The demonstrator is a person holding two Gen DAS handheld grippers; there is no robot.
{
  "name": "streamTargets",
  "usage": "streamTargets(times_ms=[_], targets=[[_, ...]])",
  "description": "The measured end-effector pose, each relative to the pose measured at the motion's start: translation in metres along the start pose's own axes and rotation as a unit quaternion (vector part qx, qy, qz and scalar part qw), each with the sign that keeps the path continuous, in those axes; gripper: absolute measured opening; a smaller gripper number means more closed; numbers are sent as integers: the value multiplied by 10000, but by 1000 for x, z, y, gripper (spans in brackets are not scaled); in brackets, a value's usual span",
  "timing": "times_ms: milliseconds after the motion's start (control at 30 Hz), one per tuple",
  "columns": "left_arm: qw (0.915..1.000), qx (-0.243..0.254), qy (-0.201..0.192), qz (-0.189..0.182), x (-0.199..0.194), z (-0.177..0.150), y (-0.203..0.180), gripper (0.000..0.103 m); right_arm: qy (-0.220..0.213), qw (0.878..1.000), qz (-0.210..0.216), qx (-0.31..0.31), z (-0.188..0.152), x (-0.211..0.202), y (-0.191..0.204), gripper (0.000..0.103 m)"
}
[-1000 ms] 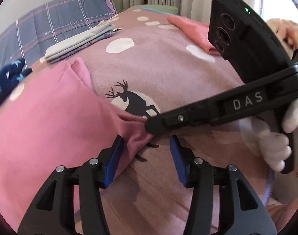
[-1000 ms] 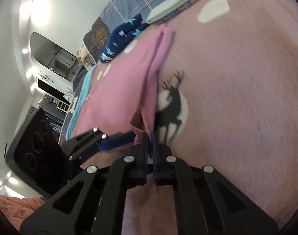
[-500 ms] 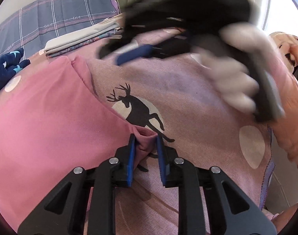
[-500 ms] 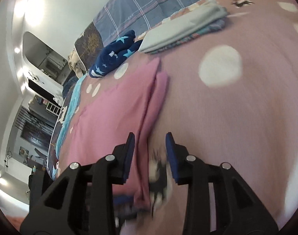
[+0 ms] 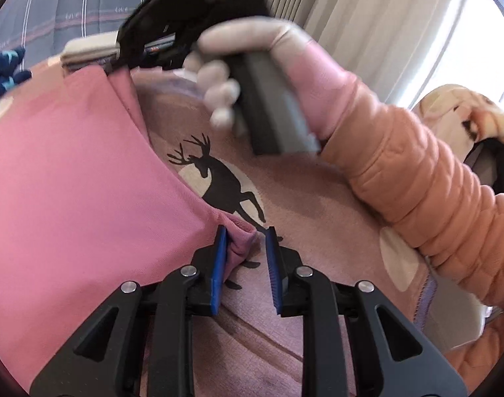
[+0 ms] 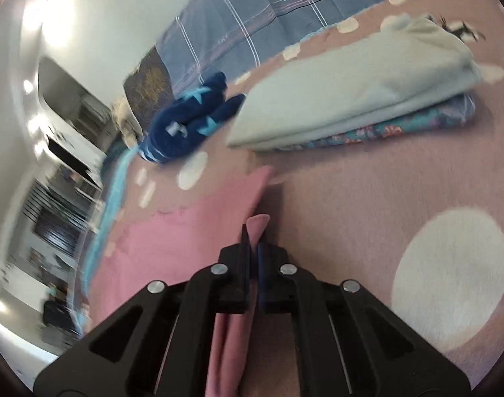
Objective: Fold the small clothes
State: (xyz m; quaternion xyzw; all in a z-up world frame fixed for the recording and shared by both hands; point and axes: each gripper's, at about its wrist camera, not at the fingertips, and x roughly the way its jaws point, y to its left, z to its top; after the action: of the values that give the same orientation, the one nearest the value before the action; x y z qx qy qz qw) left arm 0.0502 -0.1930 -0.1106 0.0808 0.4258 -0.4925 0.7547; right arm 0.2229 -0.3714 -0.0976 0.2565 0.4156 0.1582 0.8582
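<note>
A pink garment [image 5: 69,178] lies spread on the mauve bedspread, left of a black deer print [image 5: 222,178]. My left gripper [image 5: 243,258] is open with its blue pads on either side of the garment's near corner [image 5: 240,238]. My right gripper [image 6: 253,248] is shut on the garment's far corner [image 6: 256,226]; it also shows, blurred, in the left wrist view [image 5: 126,53], held by a white-gloved hand. The pink garment [image 6: 192,241] stretches left of it.
A folded stack of pale green and floral clothes [image 6: 357,99] lies at the far side of the bed. A dark blue star-patterned garment [image 6: 189,125] lies crumpled to its left. A plaid pillow [image 6: 268,10] lines the back. The person's orange sleeve [image 5: 417,172] crosses right.
My right gripper let go of the near corner, moved along the garment's edge to the far corner and shut on it. My left gripper narrowed around the near corner, then widened slightly.
</note>
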Motion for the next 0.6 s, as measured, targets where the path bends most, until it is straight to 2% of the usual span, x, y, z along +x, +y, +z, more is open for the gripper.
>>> streamTargets(times_ms=[33, 67, 133, 233, 367, 500, 600], targets=[[10000, 1, -2, -97, 0, 1, 2, 31, 134, 9996, -235, -44, -2, 11, -5, 3], [9998, -4, 3, -186, 1, 1, 4, 34, 209, 9994, -262, -52, -7, 22, -13, 3], [9996, -14, -4, -280, 1, 2, 6, 37, 132, 9996, 118, 198, -7, 23, -27, 1], [9994, -10, -19, -342, 1, 2, 8, 38, 60, 9997, 79, 217, -7, 15, -26, 2], [9996, 44, -44, -287, -2, -1, 4, 38, -137, 9992, -330, -155, -16, -15, -5, 11], [9998, 132, -36, -172, -2, -7, -8, 38, -139, 9986, -225, -454, -29, -46, 13, 11], [9997, 252, -36, -32, -2, -7, -15, 38, 156, 9968, -118, -780, -47, -59, 22, 11]])
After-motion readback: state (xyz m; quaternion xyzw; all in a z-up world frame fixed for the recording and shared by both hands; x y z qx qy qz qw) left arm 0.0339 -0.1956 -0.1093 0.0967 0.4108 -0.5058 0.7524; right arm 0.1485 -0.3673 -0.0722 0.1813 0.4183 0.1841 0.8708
